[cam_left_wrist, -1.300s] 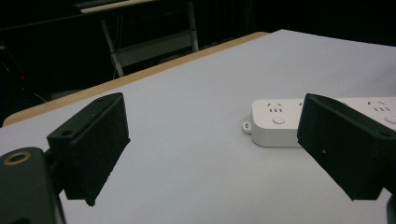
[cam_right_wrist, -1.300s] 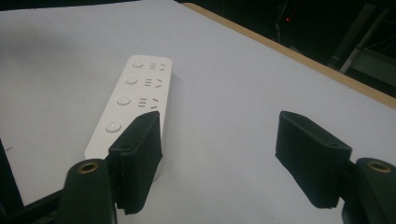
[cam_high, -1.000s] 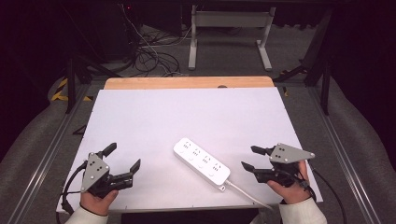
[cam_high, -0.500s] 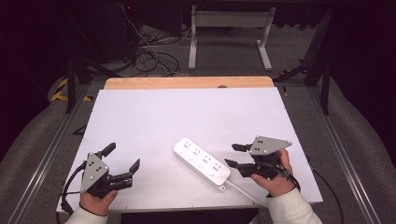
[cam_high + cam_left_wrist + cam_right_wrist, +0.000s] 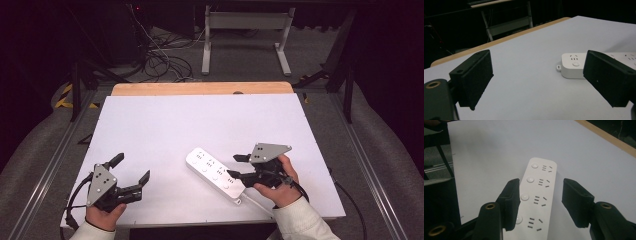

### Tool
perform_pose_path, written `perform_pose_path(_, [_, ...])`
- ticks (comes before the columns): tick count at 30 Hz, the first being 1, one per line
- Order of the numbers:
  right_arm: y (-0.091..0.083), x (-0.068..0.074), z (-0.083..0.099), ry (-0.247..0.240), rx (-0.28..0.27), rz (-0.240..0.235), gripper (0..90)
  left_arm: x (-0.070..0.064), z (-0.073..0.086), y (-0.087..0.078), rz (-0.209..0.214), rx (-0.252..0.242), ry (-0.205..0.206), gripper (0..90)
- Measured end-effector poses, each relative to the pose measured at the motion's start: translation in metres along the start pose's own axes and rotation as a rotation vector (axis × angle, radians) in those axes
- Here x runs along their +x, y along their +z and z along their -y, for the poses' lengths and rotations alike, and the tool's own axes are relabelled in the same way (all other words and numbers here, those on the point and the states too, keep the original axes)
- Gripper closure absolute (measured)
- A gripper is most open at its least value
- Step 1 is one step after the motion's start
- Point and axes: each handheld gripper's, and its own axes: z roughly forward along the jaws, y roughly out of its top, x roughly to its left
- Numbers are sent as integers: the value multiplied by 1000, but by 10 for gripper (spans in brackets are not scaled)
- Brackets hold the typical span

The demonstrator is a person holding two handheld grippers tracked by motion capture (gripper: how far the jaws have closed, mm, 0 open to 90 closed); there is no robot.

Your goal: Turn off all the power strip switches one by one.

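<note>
Right gripper (image 5: 239, 166) has slid in over the power strip (image 5: 215, 172), jaws apart, straddling it. Lower squarely, then squeeze. Left gripper (image 5: 131, 170) waits open.

- My white table (image 5: 165, 130) is evenly lit from overhead; the room beyond it is nearly black.
- Soft shadows sit under my jaws.
- My near jaws blur in both gripper views.
- The power strip (image 5: 537, 195) stays fairly sharp, without glare.

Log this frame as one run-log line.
right hand-held gripper: open, straddling power strip | left hand-held gripper: open, idle, apart | table: white
</note>
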Motion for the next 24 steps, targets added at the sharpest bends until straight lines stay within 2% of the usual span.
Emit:
perform_pose_path(1, [0,0,0,0,0,0,515,0,0,0,-1,-1,0,98])
perform_pose_path(4, [5,1,-1,15,16,-36,616,0,0,0,-3,0,-4,97])
perform_pose_path(7, [6,1,-2,24,34,-52,724,0,0,-1,-6,0,-4,97])
perform_pose_path(8, [5,1,-2,29,35,-63,786,0,0,0,-6,-1,-5,98])
perform_pose_path(9, [5,1,-2,29,35,-63,786,0,0,0,-7,-1,-6,98])
perform_pose_path(10, [4,1,-1,24,43,-54,884,0,1,0,-5,-1,-7,98])
perform_pose_path(12, [3,1,-2,21,47,-47,900,0,1,0,-6,2,-6,98])
perform_pose_path(14, [3,1,-2,38,57,-52,900,0,1,0,-8,2,-4,97])
perform_pose_path(20, [5,5,-4,18,86,-55,900,0,1,0,-13,-4,-5,98])
perform_pose_path(22, [9,8,-5,4,122,-67,900,0,1,0,-14,-5,-6,98])
perform_pose_path(24, [15,11,-6,-7,194,-59,900,0,1,0,-14,-2,-1,97])
